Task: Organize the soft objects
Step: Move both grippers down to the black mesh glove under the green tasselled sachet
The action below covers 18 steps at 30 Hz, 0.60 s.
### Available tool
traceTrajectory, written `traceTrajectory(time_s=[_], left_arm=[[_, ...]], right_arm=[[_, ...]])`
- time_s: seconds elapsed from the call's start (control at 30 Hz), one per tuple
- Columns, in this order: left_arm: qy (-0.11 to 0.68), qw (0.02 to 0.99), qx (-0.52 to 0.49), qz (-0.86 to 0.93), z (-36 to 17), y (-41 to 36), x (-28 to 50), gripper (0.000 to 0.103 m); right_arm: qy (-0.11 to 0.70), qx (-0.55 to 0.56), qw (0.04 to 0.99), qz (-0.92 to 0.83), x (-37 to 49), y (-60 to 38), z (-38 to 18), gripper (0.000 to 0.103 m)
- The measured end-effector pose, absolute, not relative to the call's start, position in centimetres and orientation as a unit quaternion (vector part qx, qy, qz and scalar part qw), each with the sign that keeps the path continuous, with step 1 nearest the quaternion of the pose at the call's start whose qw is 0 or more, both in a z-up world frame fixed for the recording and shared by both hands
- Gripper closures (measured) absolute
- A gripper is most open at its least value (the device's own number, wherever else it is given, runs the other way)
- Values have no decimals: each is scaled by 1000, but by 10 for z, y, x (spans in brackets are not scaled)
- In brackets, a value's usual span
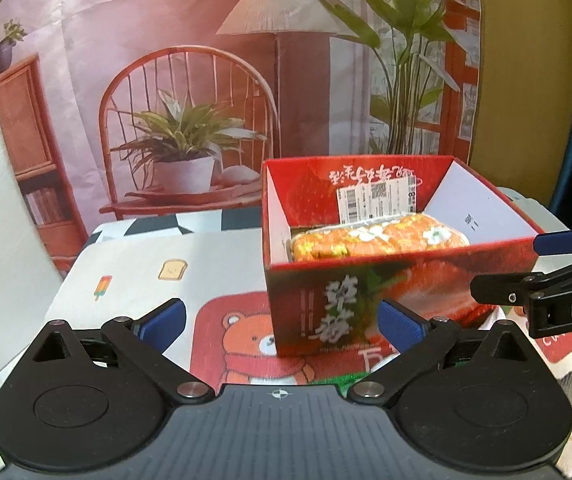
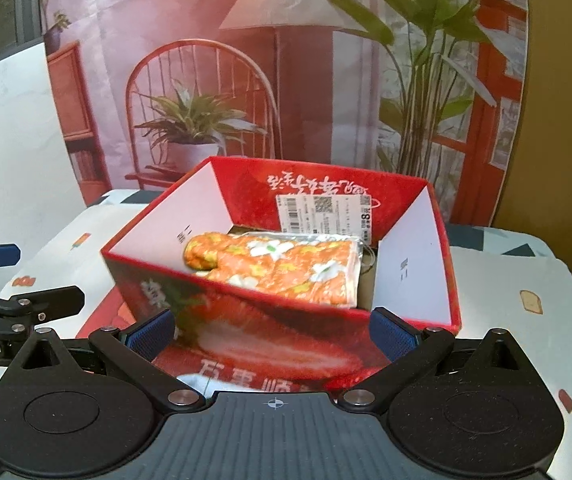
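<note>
A red strawberry-print box (image 1: 326,304) (image 2: 246,328) stands open on the table. Inside lies an orange floral soft item, like an oven mitt (image 1: 378,242) (image 2: 282,268), folded flat against the box's floor. My left gripper (image 1: 282,326) is open and empty, just in front of the box's left front corner. My right gripper (image 2: 272,338) is open and empty, its blue pads to either side of the box's near wall. The right gripper also shows at the right edge of the left wrist view (image 1: 542,268); the left one shows at the left edge of the right wrist view (image 2: 6,280).
A white tablecloth with cartoon prints (image 1: 134,276) (image 2: 518,280) covers the table. A red bear-print mat (image 1: 238,344) lies under the box. A printed backdrop of a chair, lamp and plants (image 1: 190,100) hangs behind the table. A white shipping label (image 2: 326,212) sticks on the box's inner back wall.
</note>
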<state>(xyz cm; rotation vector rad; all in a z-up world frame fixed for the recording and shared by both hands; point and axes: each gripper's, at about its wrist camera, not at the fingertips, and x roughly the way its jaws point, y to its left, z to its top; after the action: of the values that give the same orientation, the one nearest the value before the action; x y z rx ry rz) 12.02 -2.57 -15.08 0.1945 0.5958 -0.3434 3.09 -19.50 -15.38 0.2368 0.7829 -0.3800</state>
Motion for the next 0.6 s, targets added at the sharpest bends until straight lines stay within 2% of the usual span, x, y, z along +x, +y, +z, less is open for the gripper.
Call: traceTrajectory(time_s=[0.27, 0.6], left_arm=[[307, 934, 88, -162, -170, -15, 106, 0], [324, 930, 60, -164, -191, -4, 86, 0]], right_arm=[[393, 120, 892, -188, 15, -182, -178, 0], [374, 137, 893, -212, -16, -172, -196, 0]])
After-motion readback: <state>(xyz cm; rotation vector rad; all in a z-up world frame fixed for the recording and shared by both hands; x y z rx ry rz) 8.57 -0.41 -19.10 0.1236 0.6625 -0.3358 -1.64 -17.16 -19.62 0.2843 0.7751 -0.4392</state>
